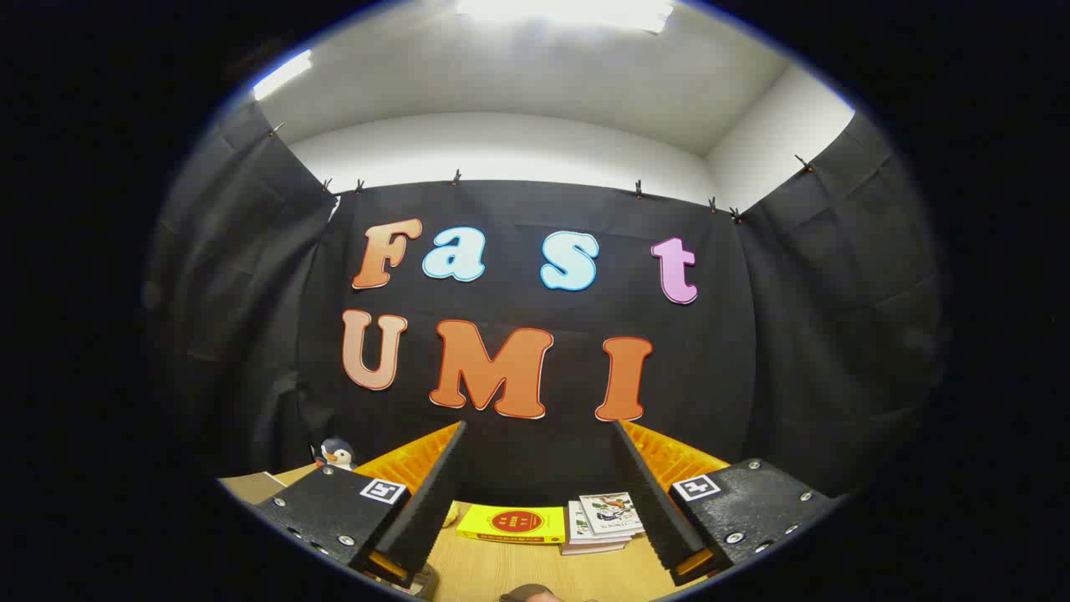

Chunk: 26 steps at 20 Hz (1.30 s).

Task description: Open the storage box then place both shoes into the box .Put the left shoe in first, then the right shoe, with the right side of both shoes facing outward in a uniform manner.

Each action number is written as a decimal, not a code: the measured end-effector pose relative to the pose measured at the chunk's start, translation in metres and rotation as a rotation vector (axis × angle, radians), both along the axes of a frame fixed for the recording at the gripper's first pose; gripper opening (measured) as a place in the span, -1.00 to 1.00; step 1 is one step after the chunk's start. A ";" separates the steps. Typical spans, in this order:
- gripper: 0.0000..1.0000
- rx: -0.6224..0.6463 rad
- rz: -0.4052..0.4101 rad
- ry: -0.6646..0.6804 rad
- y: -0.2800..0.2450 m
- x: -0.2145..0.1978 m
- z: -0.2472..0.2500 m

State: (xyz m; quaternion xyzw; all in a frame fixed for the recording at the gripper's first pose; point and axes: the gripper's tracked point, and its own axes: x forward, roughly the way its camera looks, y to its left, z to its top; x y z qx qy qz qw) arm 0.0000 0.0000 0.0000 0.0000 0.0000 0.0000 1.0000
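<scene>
Claw (535,435) — fingers spread wide, gripping nothing, raised above the pale wooden tabletop (501,568). Between the fingers: flat yellow box (512,524) and stacked illustrated booklets (603,522) (touching). Small penguin plush (336,453) — beyond left finger. Shoes, storage box: location undeterminable.

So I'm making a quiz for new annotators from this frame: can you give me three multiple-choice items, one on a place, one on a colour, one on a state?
1. Where is the yellow book?
A. on the table, beyond the fingers
B. on the penguin toy
C. clamped in the tool

2. What colour is the fingers' outer backing?
A. green
B. orange
C. white

3. How is the tool?
A. shut on a booklet
B. shut on nothing
C. open

Key: A, it lies flat on the wood beside the booklets; B, orange ribs show behind both pads; C, a wide gap, nothing between.
</scene>
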 end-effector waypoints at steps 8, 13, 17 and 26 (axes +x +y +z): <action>0.99 0.000 0.023 0.009 0.009 0.000 -0.001; 0.99 -0.012 0.023 0.001 0.011 0.000 0.006; 0.98 -0.005 0.028 0.023 0.017 0.002 0.001; 0.99 0.035 0.126 0.129 0.063 -0.003 -0.043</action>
